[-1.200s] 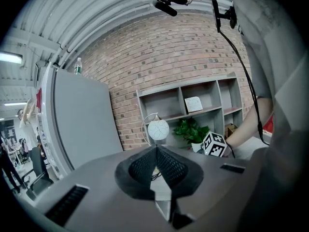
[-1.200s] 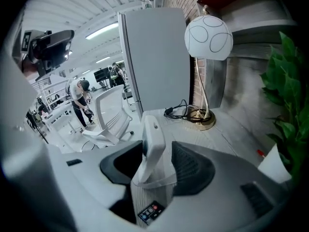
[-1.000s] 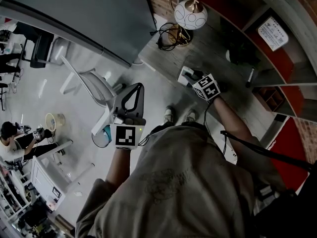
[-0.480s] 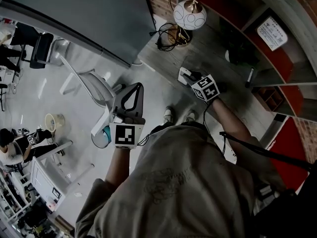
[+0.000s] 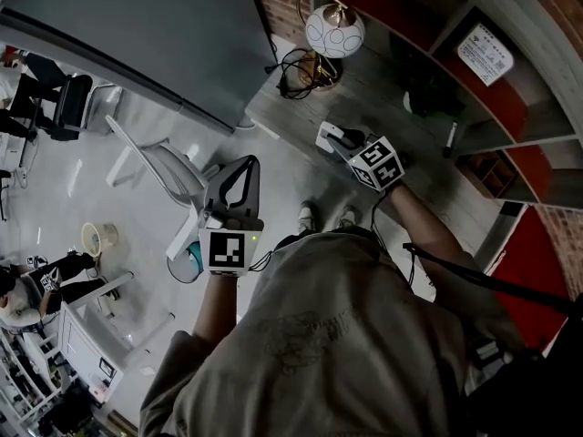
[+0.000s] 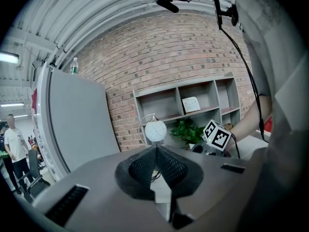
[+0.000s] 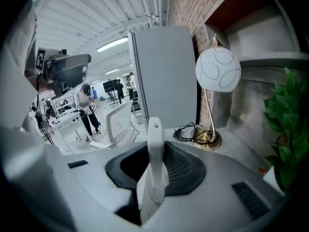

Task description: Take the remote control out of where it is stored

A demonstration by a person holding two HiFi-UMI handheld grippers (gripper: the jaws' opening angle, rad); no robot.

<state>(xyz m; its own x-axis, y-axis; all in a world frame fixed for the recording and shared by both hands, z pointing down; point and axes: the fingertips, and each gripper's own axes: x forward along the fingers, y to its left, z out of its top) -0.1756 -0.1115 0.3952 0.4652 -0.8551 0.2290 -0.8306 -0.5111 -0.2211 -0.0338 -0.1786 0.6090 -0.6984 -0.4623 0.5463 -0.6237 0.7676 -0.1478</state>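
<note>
The remote control [image 7: 155,149] is a slim white bar standing on end between the right gripper's [image 7: 153,180] jaws. Those jaws have just been closing and are now shut on it. In the head view the remote control [image 5: 328,136] sticks out past the right gripper [image 5: 344,144], above the wooden desk [image 5: 383,107]. The left gripper [image 5: 239,173] hangs over the floor to the left of the desk, its jaws shut with nothing between them. In the left gripper view, the left gripper's [image 6: 156,153] pads meet, and the right gripper's marker cube [image 6: 216,135] shows beyond them.
A white globe lamp [image 5: 334,32] and a coil of black cable [image 5: 297,66] stand at the desk's far end. A green plant [image 5: 426,87] and wall shelves [image 5: 496,107] lie to the right. A white chair [image 5: 162,160], a grey panel [image 5: 155,35] and people fill the left.
The right gripper has risen off the desk with the remote control in it. The left gripper has stayed where it was.
</note>
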